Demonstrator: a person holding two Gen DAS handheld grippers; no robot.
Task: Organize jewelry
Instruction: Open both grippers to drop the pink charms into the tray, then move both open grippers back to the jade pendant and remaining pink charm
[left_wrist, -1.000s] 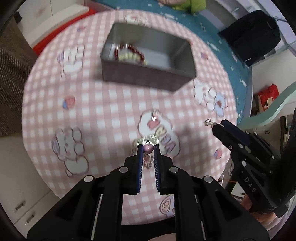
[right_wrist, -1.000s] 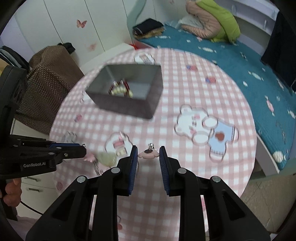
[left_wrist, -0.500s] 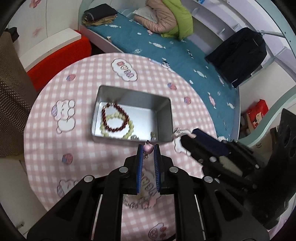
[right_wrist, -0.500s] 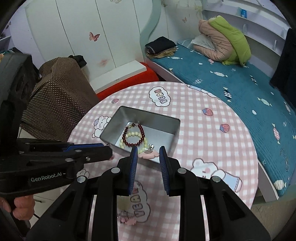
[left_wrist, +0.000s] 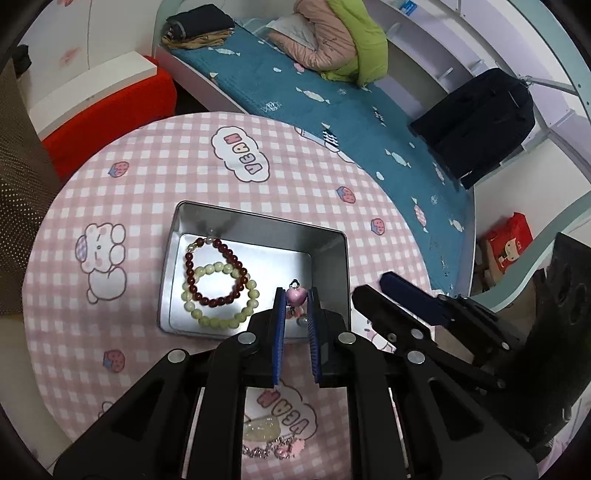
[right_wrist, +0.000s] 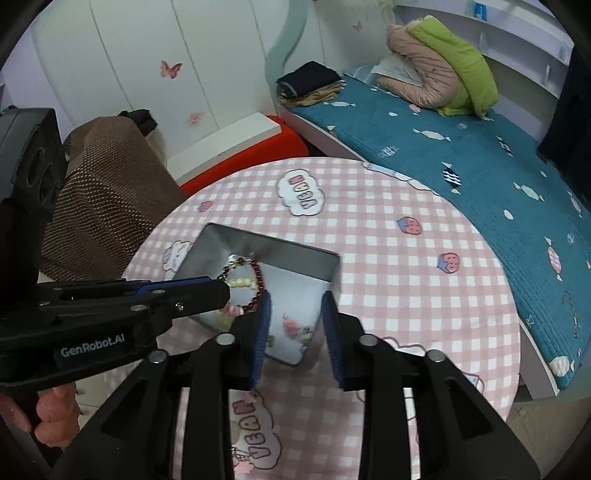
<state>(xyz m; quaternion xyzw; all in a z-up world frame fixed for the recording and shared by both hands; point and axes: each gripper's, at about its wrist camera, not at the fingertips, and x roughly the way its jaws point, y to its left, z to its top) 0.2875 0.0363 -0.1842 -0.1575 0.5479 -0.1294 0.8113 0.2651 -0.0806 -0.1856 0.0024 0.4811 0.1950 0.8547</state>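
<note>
A silver tin (left_wrist: 258, 218) stands on the pink checked table (left_wrist: 129, 192). In it lie a dark red bead bracelet (left_wrist: 214, 275) and a pale green one (left_wrist: 225, 321). My left gripper (left_wrist: 296, 295) is shut on a pink heart pendant (left_wrist: 297, 296) above the tin's near right corner. My right gripper (right_wrist: 296, 297) hangs over the tin (right_wrist: 295, 254) with its jaws opening. A blurred pink charm (right_wrist: 292, 325) shows below, free of the pads; whether it falls or lies on the tin floor I cannot tell. The left gripper (right_wrist: 223, 291) comes in from the left.
More jewelry lies on the table near its front edge: a pale stone piece (left_wrist: 258, 430) and a pink chain (left_wrist: 273, 448). A blue bed (right_wrist: 480, 166) curves behind the table, with a brown-covered seat (right_wrist: 107, 184) to the left. A hand (right_wrist: 55, 417) holds the left gripper.
Both grippers moved from the near part of the table to above the tin. The right jaws widened and the pink charm left them. The left keeps its heart pendant.
</note>
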